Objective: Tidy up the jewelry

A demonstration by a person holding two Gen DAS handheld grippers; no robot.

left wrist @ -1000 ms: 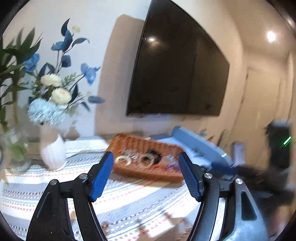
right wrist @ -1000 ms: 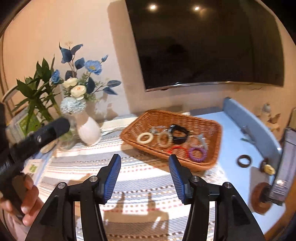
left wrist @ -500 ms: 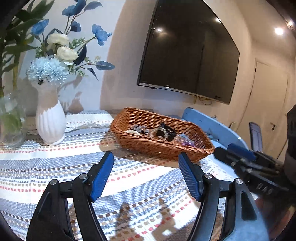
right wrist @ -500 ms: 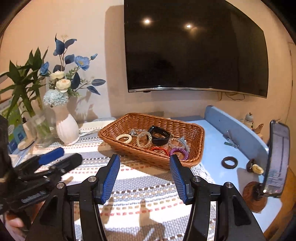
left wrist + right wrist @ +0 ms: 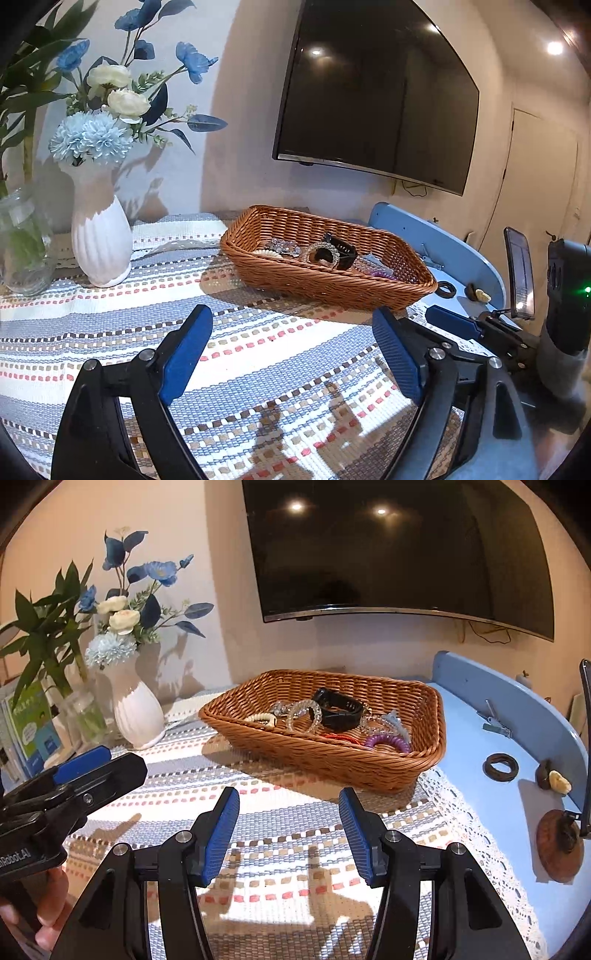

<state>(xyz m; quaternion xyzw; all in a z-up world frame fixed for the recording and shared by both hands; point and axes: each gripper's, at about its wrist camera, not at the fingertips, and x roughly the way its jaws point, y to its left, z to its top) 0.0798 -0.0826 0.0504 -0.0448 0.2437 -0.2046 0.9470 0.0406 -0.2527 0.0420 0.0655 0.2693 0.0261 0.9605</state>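
Observation:
A brown wicker basket [image 5: 369,768] stands on the striped cloth and holds several pieces: a black band [image 5: 338,709], a clear bead bracelet [image 5: 303,716], a cream bracelet [image 5: 263,719], a purple coil ring [image 5: 388,743] and a red cord. The basket also shows in the left wrist view [image 5: 325,280]. My right gripper [image 5: 289,830] is open and empty, short of the basket's near rim. My left gripper [image 5: 291,354] is open and empty, low over the cloth, left of the right one.
A white vase [image 5: 137,712] of blue flowers and a glass jar [image 5: 24,243] stand at the back left. On the blue table [image 5: 491,812] lie a dark ring [image 5: 500,767], a small yellow piece [image 5: 559,781] and a wooden phone stand [image 5: 559,845]. A TV hangs on the wall.
Both grippers have come lower and nearer the table, so the basket looms larger. The left view has swung from tilted to level. Both stayed open.

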